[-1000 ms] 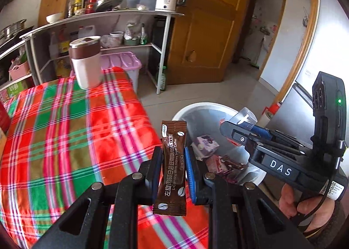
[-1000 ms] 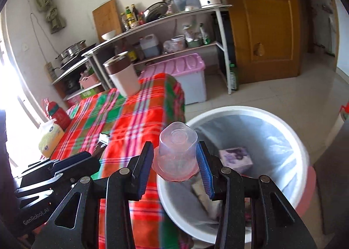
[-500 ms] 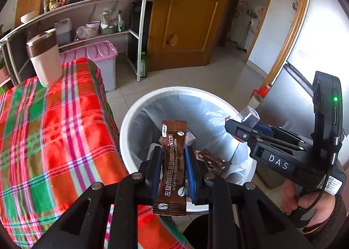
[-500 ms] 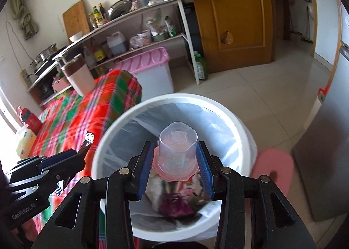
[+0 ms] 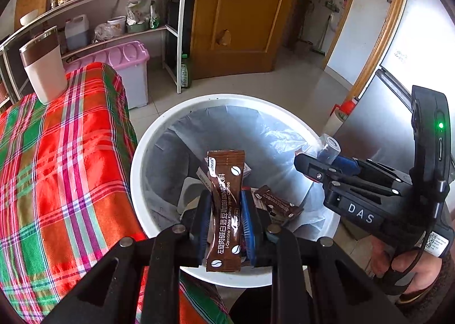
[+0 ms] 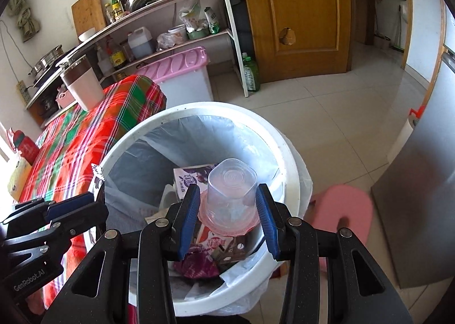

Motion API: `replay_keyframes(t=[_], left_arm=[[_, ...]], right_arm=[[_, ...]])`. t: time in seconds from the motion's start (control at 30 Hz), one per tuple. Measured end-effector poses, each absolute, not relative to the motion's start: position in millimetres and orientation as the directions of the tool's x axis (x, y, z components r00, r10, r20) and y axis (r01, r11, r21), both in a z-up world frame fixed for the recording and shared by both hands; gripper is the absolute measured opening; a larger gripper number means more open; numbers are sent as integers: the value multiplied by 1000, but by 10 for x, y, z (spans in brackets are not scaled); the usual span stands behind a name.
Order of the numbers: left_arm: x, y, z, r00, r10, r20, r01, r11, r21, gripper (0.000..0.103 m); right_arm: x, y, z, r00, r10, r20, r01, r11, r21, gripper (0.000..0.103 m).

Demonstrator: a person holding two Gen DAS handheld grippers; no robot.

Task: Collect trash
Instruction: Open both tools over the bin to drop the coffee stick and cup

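Your left tool (image 5: 223,220) holds a coffee sachet (image 5: 225,207) over the trash bin (image 5: 159,136), and your right tool (image 6: 229,218) holds a plastic cup (image 6: 231,191) there too. The worktop (image 5: 57,159) lies left of the bin, a tumbler (image 5: 44,68) on its far end.

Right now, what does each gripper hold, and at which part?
The left gripper pinches a brown coffee sachet at its middle. The right gripper clamps an upside-down clear plastic cup by its side walls.
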State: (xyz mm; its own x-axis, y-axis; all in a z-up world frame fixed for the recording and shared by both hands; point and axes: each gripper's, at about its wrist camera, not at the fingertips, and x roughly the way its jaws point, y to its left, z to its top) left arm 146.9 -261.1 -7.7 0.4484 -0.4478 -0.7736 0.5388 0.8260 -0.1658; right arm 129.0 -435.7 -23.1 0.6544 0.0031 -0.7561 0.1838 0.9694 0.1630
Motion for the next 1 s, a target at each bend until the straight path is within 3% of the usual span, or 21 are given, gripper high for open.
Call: replay_keyframes(t=[0.2,0.5,0.87,1.0], left_arm=[[1476,-2611,-83,451,-444,-774,529,832,-168,46],[1417,-2531,-68,467,-429,-773,509,846,-162,53],[1256,-2374,19,547,-401,-735,471,873,-125,69],[1191,-2285,41,578,-375,-725,451,887,-99,69]], right_arm=[[1262,-4339,-231,655,2,-756,179,971,157,44],[1174,-4339,-214,665,-12,-747,203,965,166,53],[922,-4215,-54,707,-23,-707,214,960,183,54],[805,-4122,-13,724,-39,-689,222,958,180,54]])
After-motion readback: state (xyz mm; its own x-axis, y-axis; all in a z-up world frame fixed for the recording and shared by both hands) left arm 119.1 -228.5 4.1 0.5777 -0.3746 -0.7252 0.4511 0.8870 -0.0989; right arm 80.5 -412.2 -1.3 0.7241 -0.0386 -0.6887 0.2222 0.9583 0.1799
